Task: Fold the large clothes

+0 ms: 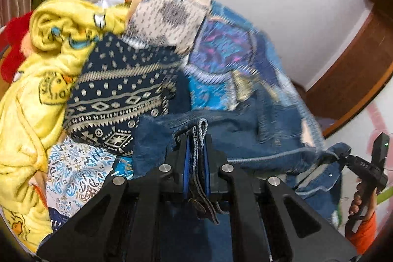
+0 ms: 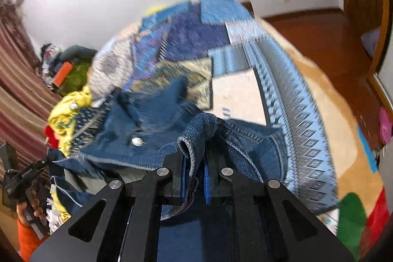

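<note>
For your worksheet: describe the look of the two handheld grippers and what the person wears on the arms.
Both the left gripper and right gripper are matte black, with angular linkage arms having triangular cut-outs, round silver pivot pins and blue pads inside the fingers. Seen from the side, the right gripper shows a small green light. The person's sleeve is orange.

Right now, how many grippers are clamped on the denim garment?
2. The left gripper pinches a folded denim edge of the denim garment; the right gripper pinches another edge of it further along. Nothing else holds it in view.
</note>
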### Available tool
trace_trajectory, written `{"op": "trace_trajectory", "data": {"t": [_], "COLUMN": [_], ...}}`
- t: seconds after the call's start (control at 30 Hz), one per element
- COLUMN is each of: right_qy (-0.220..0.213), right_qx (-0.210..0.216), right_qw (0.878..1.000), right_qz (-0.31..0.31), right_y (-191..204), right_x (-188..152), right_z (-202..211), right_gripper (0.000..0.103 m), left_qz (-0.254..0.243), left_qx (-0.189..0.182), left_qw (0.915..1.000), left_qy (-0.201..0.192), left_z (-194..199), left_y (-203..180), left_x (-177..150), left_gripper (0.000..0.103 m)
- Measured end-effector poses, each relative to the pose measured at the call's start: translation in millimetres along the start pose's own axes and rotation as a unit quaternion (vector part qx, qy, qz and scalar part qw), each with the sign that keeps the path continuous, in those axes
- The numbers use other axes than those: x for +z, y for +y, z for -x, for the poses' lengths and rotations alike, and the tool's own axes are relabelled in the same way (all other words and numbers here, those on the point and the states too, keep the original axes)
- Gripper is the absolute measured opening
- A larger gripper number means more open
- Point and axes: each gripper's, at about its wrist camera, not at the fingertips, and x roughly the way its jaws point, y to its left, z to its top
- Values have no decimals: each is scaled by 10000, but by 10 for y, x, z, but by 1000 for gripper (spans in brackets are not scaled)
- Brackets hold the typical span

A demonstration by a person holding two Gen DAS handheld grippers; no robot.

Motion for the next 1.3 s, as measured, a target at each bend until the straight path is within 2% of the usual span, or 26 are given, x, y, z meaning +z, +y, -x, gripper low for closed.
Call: {"op": "trace_trajectory", "data": {"t": [0.2,0.3,0.33,0.37,0.5,0.6,0.67,0.77,0.8,0.83,0.87,0.9,0.97,1.0,1.17,1.23,1.3], "right_qy": [427,535,549,474,-202,-393,-556,-580,-547,-501,-437,-368,-180,-53,489,678,824], "right_qx": [-49,74,94,-28,-834,-876,-929,-919,-884,-839,-798,-777,-729,-692,-574,-572,-619], "right_qw": [9991,9985,9984,9989,9955,9941,9907,9862,9856,9848,9838,9832,9821,9821,9787,9761,9734], "right_qz": [-44,-53,-39,6,397,513,825,1249,1330,1437,1542,1613,1725,1752,1910,1983,2044], "right_y": [-194,-255,-259,-248,-178,-147,-54,112,147,215,287,349,456,506,695,756,788], "right_x": [-12,3,10,25,153,227,201,72,35,-20,-72,-101,-200,-247,-449,-506,-540], "right_z": [-268,-275,-247,-179,188,458,631,740,739,726,688,611,488,405,39,-89,-207], "right_gripper": [11,14,20,28,32,45,55,67,67,67,68,68,70,70,70,70,70], "left_qz": [158,245,212,134,-259,-322,-367,-503,-582,-666,-762,-907,-1124,-1215,-1694,-1704,-1567], "left_qx": [502,452,453,492,827,841,805,652,605,580,556,533,552,567,797,930,1037], "left_qw": [9984,9983,9983,9983,9960,9959,9959,9965,9964,9961,9955,9943,9917,9904,9776,9752,9772], "left_qy": [223,292,289,287,193,-100,-199,-143,-86,-23,54,174,277,328,962,1059,989], "left_z": [-371,-406,-390,-371,-242,-14,104,230,242,245,234,212,155,127,-249,-402,-499], "left_y": [290,418,424,416,319,263,217,115,70,20,-30,-94,-197,-238,-397,-383,-322], "left_x": [-66,-73,-73,-67,-16,56,89,83,61,30,-2,-56,-150,-202,-435,-455,-401], "left_gripper": [8,8,8,8,8,8,8,8,9,11,18,32,51,57,60,60,60]}}
